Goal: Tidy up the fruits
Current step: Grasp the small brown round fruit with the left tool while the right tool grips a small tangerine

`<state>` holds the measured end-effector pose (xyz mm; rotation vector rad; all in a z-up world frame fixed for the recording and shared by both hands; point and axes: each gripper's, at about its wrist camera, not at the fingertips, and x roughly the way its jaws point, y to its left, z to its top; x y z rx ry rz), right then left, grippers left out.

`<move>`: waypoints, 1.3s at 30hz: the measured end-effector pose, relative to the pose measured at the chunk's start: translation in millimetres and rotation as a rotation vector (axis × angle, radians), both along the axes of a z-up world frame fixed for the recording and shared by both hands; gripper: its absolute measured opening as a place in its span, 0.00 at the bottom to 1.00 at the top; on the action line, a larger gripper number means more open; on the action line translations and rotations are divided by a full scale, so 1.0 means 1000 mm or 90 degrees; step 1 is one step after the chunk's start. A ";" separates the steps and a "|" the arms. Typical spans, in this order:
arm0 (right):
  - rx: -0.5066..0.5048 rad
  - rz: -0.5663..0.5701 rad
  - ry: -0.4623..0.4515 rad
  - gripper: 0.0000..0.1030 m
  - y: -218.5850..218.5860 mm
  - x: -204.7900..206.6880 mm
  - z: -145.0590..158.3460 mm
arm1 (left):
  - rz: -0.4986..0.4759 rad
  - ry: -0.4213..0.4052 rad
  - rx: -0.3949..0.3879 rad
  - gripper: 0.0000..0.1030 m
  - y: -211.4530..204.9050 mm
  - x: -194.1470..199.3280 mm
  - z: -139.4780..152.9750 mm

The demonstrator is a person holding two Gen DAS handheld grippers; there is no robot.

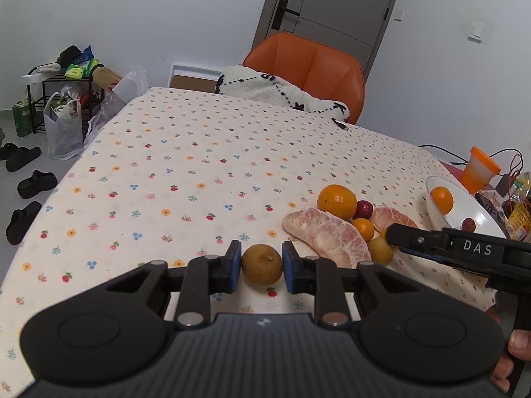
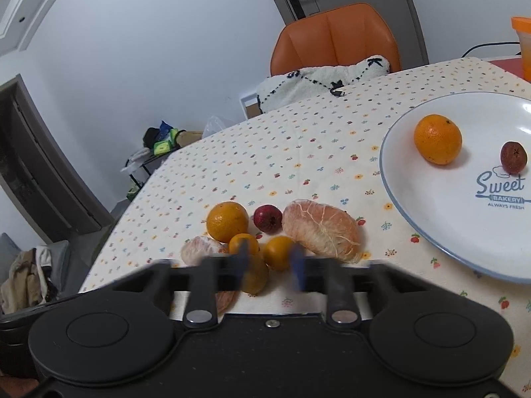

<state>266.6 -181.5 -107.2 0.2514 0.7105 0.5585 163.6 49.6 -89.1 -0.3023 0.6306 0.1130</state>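
My left gripper (image 1: 262, 266) has its blue pads against both sides of a brownish round fruit (image 1: 262, 264) low over the flowered tablecloth (image 1: 186, 172). To its right lies a pile: a large orange (image 1: 337, 201) (image 2: 227, 221), a red fruit (image 1: 364, 209) (image 2: 268, 218), two peeled pomelo pieces (image 1: 325, 235) (image 2: 320, 227), small oranges and a yellowish fruit (image 1: 380, 250). My right gripper (image 1: 395, 232) (image 2: 270, 258) hovers open over the pile, its fingers blurred, with a small orange (image 2: 278, 252) between them. A white plate (image 1: 481, 214) (image 2: 385, 165) holds an orange (image 2: 438, 139) and a dark red fruit (image 2: 513, 157).
An orange chair (image 1: 308, 66) with a white blanket (image 1: 282, 91) stands at the table's far edge. An orange cup (image 1: 481, 169), cables and snack packets crowd the right side. Shoes, bags and a rack (image 1: 63, 99) are on the floor at left. A hand (image 1: 517, 341) holds the right gripper.
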 end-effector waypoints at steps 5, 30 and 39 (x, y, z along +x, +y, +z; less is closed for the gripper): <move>0.012 0.007 0.005 0.00 -0.005 -0.004 0.000 | -0.002 -0.009 0.009 0.24 -0.005 -0.004 0.007; 0.002 -0.013 -0.003 0.34 -0.001 0.000 0.000 | 0.014 -0.001 0.007 0.24 -0.001 -0.008 0.002; -0.016 0.000 -0.012 0.33 0.020 0.009 -0.006 | 0.027 -0.001 0.007 0.24 0.009 -0.009 0.003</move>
